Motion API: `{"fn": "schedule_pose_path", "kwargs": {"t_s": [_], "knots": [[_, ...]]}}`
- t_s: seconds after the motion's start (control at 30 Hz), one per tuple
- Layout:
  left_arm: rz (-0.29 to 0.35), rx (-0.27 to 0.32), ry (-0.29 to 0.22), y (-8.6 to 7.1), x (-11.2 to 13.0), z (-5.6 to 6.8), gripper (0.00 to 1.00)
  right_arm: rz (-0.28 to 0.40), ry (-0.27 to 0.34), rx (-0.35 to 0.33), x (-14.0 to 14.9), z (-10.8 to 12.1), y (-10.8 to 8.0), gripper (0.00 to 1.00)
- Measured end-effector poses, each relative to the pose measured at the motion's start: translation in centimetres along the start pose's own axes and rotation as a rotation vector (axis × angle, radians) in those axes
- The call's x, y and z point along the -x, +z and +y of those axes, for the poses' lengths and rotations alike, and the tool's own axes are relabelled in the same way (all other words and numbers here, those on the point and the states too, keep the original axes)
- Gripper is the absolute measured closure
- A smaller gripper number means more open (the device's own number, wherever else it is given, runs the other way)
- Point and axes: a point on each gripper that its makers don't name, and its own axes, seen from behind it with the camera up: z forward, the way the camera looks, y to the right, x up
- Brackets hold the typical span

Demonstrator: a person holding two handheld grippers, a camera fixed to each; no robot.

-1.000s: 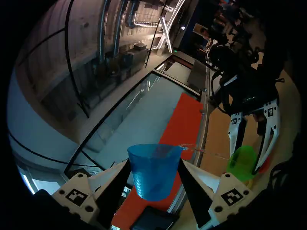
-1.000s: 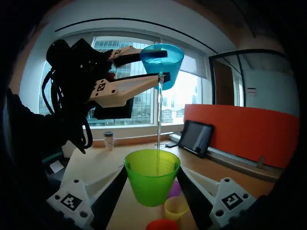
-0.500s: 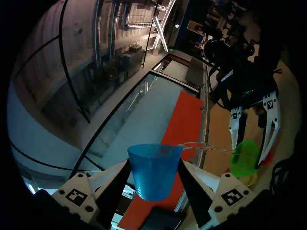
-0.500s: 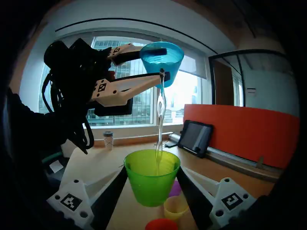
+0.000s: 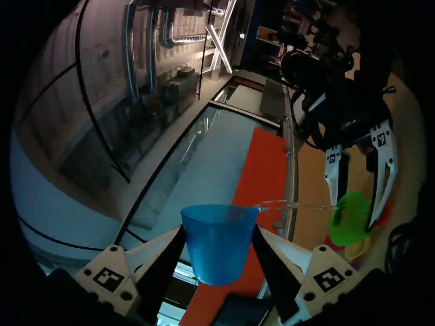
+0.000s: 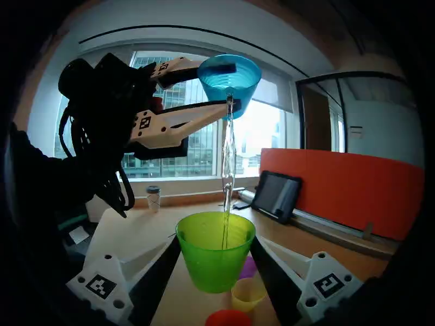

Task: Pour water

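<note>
Right claw [image 6: 216, 242]: both fingers pressed to the sides of the green cup [image 6: 216, 261], cup upright, mouth open to the top. I cannot tell whether its base touches the desk [image 6: 136, 233]. Left claw [image 6: 220, 89]: well above the green cup, fingers closed on either side of the blue cup [image 6: 231, 81], which is tipped with its rim toward my right claw's camera. A thin stream of water [image 6: 228, 163] leaves the low lip of the blue cup and drops straight into the green cup, landing inside the rim near the middle. Some water shows in the blue cup; the level in the green cup is too hard to read. In the left gripper view the stream arcs from the blue rim across to the green mouth. Just below the green cup: a purple cup [image 6: 249, 267], a yellow cup [image 6: 247, 293], and a red cup [image 6: 228, 318] lowest. Right of the green cup and beyond it, a tablet [image 6: 278, 195] leans before an orange partition [image 6: 348, 185]. Left of the green cup and beyond it, a small jar [image 6: 154, 196] stands by the window [image 6: 179, 163].
</note>
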Motion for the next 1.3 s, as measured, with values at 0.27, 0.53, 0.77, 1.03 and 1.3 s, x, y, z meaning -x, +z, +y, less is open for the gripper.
{"fn": "schedule_pose_path", "kwargs": {"t_s": [0.27, 0.53, 0.77, 1.03, 1.3], "knots": [[0.005, -0.007, 0.048, -0.2, -0.3, -0.2, 0.16, 0.001, -0.002, 0.001, -0.1, 0.0, -0.1, 0.1], [0.011, -0.017, 0.095, -0.3, -0.6, -0.6, 0.16, 0.003, -0.003, 0.004, 0.0, 0.1, -0.2, 0.1], [0.015, -0.018, 0.135, -0.3, -1.0, -0.7, 0.16, 0.004, -0.004, 0.005, 0.0, 0.2, -0.2, 0.11], [0.017, -0.014, 0.176, -0.1, -1.4, -0.5, 0.16, 0.005, -0.008, 0.009, 0.0, 0.3, -0.3, 0.1], [0.022, -0.011, 0.206, -0.1, -1.8, 0.3, 0.16, 0.009, -0.008, 0.012, 0.0, 0.4, -0.3, 0.11]]}}
